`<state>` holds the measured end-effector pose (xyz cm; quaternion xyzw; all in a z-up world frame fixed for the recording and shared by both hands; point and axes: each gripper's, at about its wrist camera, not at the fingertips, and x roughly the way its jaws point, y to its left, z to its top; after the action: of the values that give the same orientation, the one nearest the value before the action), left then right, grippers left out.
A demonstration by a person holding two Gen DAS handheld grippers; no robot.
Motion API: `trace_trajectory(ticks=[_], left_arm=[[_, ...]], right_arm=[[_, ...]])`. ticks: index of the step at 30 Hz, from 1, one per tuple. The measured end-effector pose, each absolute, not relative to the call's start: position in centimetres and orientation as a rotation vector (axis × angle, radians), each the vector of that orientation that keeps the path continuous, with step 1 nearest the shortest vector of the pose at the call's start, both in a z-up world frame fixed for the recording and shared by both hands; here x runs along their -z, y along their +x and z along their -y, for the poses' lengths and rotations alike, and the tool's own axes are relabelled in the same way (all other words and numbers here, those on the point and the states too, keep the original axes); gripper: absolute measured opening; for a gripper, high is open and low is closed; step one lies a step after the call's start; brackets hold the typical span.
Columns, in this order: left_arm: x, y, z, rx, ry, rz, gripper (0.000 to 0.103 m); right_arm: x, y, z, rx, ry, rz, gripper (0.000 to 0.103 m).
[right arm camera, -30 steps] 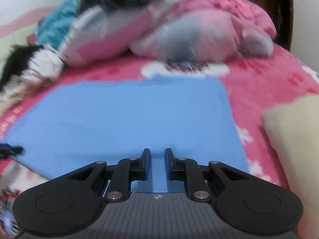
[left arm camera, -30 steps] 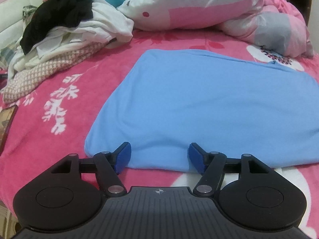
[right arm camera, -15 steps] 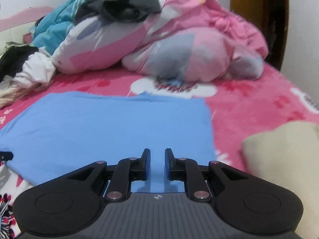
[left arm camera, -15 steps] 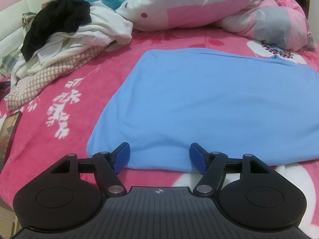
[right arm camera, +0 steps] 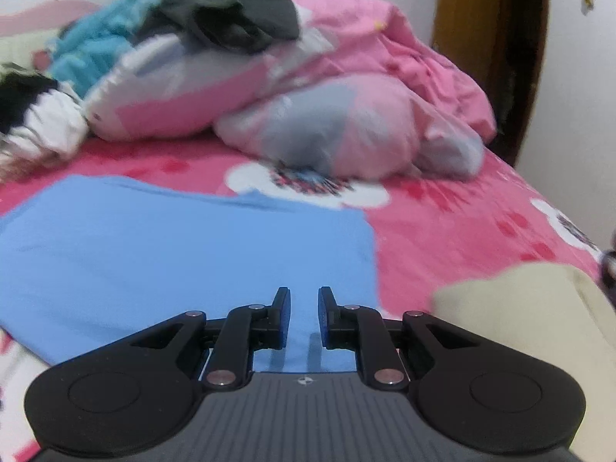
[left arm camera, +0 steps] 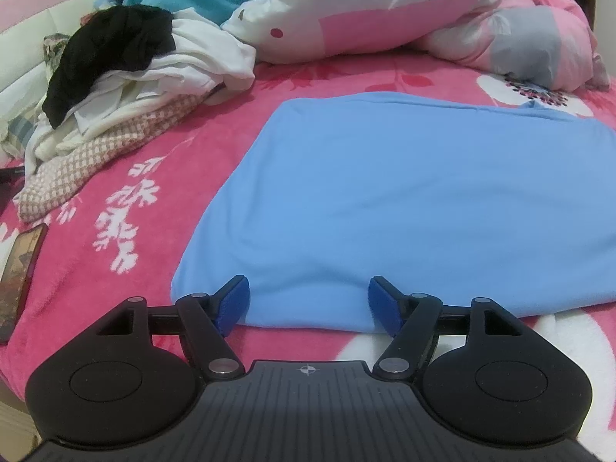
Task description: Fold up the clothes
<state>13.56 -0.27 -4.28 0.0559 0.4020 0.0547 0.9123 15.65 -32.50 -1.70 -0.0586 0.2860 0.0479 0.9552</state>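
A light blue garment lies folded flat on the pink flowered bedspread. My left gripper hovers at its near edge by the near left corner, open, with the hem showing between the blue pads and neither pad touching it. In the right wrist view the same blue garment spreads to the left. My right gripper is above its near right part, with its jaws a narrow gap apart and nothing pinched between them.
A heap of black, white and checked clothes lies at the back left, and a phone rests at the bed's left edge. A bunched pink and grey quilt fills the back. A beige folded item sits to the right, near a brown door.
The right wrist view has tilted up and swung, so the blue garment sits lower and further left and more of the quilt and door shows. The left gripper has hardly moved.
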Motion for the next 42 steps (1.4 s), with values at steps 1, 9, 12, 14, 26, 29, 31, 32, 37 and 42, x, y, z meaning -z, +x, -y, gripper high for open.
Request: trace_trajectory(ticks=[1, 9, 12, 14, 26, 29, 31, 32, 37, 42], left_arm=[[4.1, 13.4, 0.2, -0.108, 0.113, -0.817, 0.07], [1.6, 12.9, -0.1, -0.041, 0.048, -0.658, 0.072], [1.3, 13.9, 0.5, 0.014, 0.014, -0.627, 0.072], [2.3, 15.2, 1.4, 0.06, -0.008, -0.648, 0.072], [5.9, 16.3, -2.3, 0.002, -0.075, -0.698, 0.072], [6.0, 15.9, -3.6, -0.01, -0.1, -0.697, 0.072], [6.0, 15.6, -4.4, -0.012, -0.118, -0.697, 0.072], [6.0, 15.5, -4.6, -0.011, -0.122, -0.695, 0.072], [6.2, 15.3, -5.2, -0.004, -0.139, -0.686, 0.072], [6.4, 15.3, -5.7, 0.001, -0.155, -0.681, 0.072]], right_arm=[[1.8, 15.7, 32.2, -0.122, -0.108, -0.567, 0.015], [4.1, 16.4, 32.0, -0.161, -0.021, -0.576, 0.015], [4.2, 16.5, 31.8, -0.182, -0.014, -0.569, 0.015], [4.3, 16.5, 31.5, -0.196, -0.022, -0.565, 0.015], [5.6, 17.1, 33.6, -0.183, 0.023, -0.593, 0.018], [5.5, 17.0, 33.7, -0.177, 0.022, -0.589, 0.018], [5.5, 16.9, 33.8, -0.176, 0.028, -0.591, 0.019], [5.4, 16.9, 33.9, -0.175, 0.031, -0.592, 0.019], [5.0, 16.5, 34.9, -0.138, 0.051, -0.596, 0.019], [5.0, 16.1, 36.4, -0.065, 0.049, -0.62, 0.019]])
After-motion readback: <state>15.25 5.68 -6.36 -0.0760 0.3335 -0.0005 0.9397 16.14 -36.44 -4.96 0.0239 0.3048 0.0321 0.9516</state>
